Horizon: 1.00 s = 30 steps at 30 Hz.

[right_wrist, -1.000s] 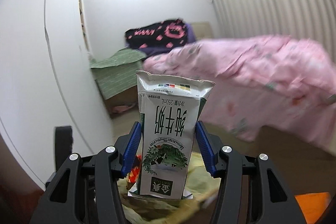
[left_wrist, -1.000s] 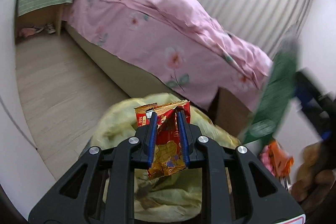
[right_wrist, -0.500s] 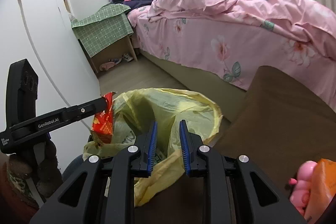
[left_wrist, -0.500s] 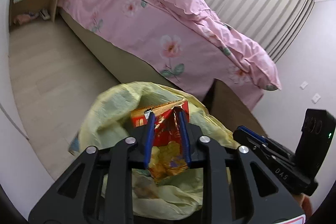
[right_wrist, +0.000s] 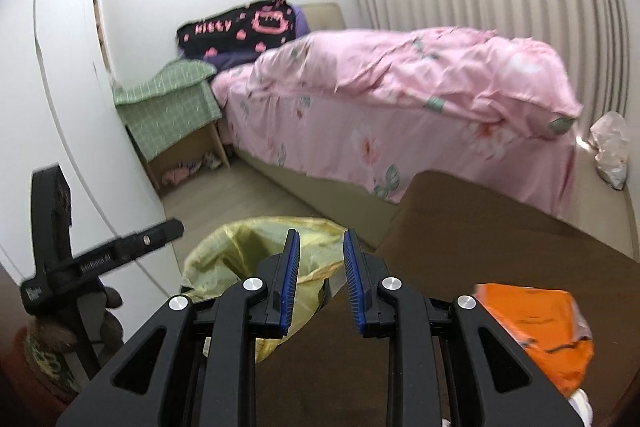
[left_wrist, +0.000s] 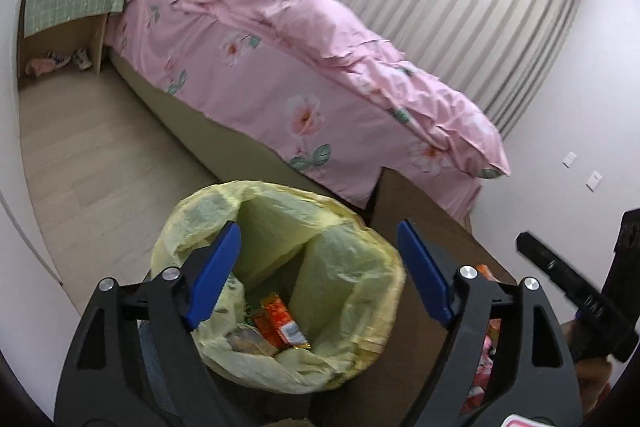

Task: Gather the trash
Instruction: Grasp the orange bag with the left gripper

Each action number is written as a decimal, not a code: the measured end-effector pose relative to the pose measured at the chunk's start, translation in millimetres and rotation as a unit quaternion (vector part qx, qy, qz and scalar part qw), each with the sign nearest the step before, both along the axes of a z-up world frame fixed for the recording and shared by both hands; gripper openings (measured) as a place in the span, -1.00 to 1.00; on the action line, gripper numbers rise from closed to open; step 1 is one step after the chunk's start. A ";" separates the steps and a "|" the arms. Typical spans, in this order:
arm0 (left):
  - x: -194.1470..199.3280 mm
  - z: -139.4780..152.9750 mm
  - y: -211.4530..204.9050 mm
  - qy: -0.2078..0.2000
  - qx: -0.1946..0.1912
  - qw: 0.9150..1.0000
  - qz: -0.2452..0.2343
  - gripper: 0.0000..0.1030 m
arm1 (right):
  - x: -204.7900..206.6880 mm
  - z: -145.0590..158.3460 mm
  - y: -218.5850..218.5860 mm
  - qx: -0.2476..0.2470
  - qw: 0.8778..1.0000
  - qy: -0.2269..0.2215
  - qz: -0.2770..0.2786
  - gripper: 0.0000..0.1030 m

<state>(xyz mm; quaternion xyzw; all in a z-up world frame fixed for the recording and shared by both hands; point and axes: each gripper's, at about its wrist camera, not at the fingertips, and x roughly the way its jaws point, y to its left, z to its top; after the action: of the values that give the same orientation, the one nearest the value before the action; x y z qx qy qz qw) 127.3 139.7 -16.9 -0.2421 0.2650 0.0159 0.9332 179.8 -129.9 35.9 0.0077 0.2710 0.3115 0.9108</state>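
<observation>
Where a red snack wrapper was pinched between the blue pads a second ago, the left gripper (left_wrist: 318,277) now has nothing in it. Its jaws are spreading wide apart, one on each side of the yellow trash bag (left_wrist: 360,267) low in the middle of the left wrist view. The red snack wrapper (left_wrist: 280,321) now lies down inside the bag on top of other trash.

The right gripper (right_wrist: 320,281) has changed too. A second ago it held a green and white milk carton upright between its pads. Now the carton is out of sight, the gap between the pads is empty, and the jaws sit a small way apart and are opening a little. In the right wrist view the bag (right_wrist: 240,247) shows just behind the left pad, at the lower middle of the frame.

An orange packet (right_wrist: 536,331) lies on the brown table (right_wrist: 480,219) at the lower right of that view. The pink flowered bed (left_wrist: 280,67) fills the upper middle of the left wrist view. A crumpled white bag (right_wrist: 610,147) sits at the right edge of the right wrist view, beside the bed.
</observation>
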 end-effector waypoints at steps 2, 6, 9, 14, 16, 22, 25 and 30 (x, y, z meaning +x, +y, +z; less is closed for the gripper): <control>-6.5 6.3 -15.2 -0.006 0.007 1.000 -0.012 0.49 | -15.4 12.6 -17.9 0.005 1.000 -0.014 -0.011 -0.45; -16.4 13.0 -58.7 -0.008 0.029 0.998 -0.061 0.53 | -50.6 23.7 -61.2 -0.011 0.998 -0.037 -0.043 -0.38; -21.1 12.1 -98.1 -0.001 0.057 0.993 -0.107 0.57 | -77.3 17.3 -96.9 -0.039 0.995 -0.042 -0.079 -0.18; -24.2 0.6 -160.9 0.016 0.090 0.976 -0.197 0.59 | -116.2 -10.4 -153.9 -0.081 0.985 -0.034 -0.147 0.02; -25.1 -4.1 -176.5 0.021 0.092 0.971 -0.221 0.66 | -126.3 -20.4 -172.6 -0.081 0.982 -0.027 -0.168 0.02; -16.9 -21.2 -212.9 0.052 0.085 0.954 -0.284 0.79 | -154.8 -63.6 -225.2 -0.052 0.977 0.040 -0.203 0.20; 5.1 -22.2 -231.6 0.071 0.085 0.941 -0.320 0.79 | -160.7 -81.3 -227.8 -0.067 0.974 0.071 -0.202 0.20; 57.0 -9.6 -250.3 0.057 0.071 0.949 -0.301 0.79 | -165.2 -100.9 -235.9 -0.071 0.967 0.085 -0.228 0.21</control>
<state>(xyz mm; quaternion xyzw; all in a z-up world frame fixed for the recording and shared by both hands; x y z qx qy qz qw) 184.3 -110.6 -26.5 -0.0828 0.3767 -0.2327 0.8928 14.6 -365.8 -65.0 0.0307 0.3596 0.0741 0.9297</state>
